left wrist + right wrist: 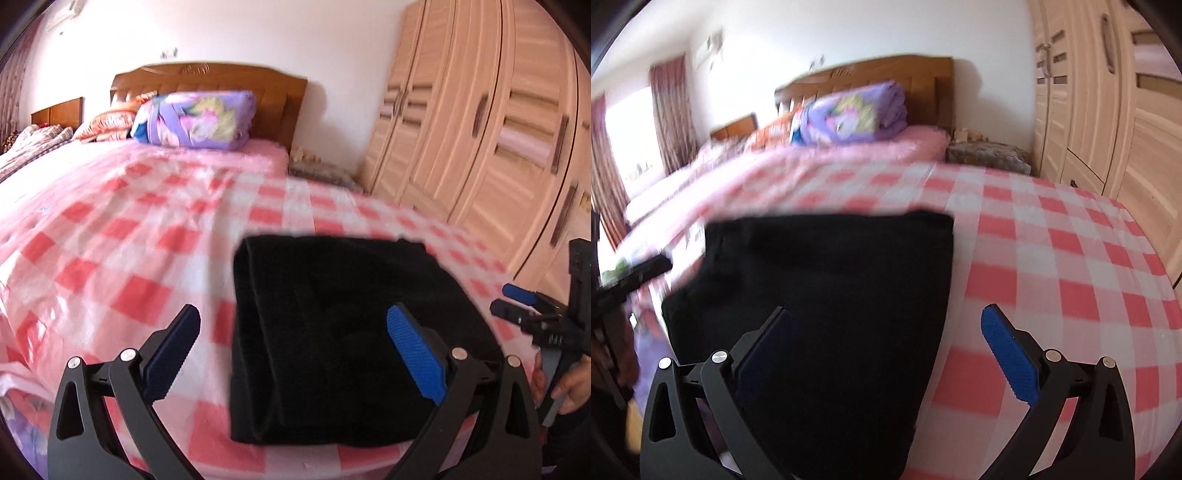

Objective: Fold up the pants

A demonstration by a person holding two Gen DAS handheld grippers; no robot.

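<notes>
Blue-padded fingers fill the foreground in both wrist views, and both sets of jaws stand spread wide, gripping nothing. The left gripper (293, 349) hovers over the near end of the pants (343, 332), a black bundle that looks folded into a thick rectangle on the bed (110, 229). From this side, the bundle's rolled left edge falls between the jaws, the right pad sits over black cloth, and the left pad hangs over checked sheet beside the pants.

Now the right gripper (886, 350) mirrors that: its left pad is over the pants (827, 295), its right pad over bare sheet beyond the bundle's right edge. So each tool straddles one long edge, and the pants lie between the two tools, a little ahead of both sets of jaws. The long axis runs away from the cameras, toward the headboard (207, 88) and the purple quilt (195, 120) at the far end of the bed (1052, 240).

Neither hand looks clearly nearer; both appear level with the near end. The right-hand tool shows at the left view's right margin, just off the bundle. Judging by the compact shape, folding seems mostly done; any further fold would probably bring the near end forward along that axis. Motion blur softens the far edge, so the layers there cannot be counted.
</notes>
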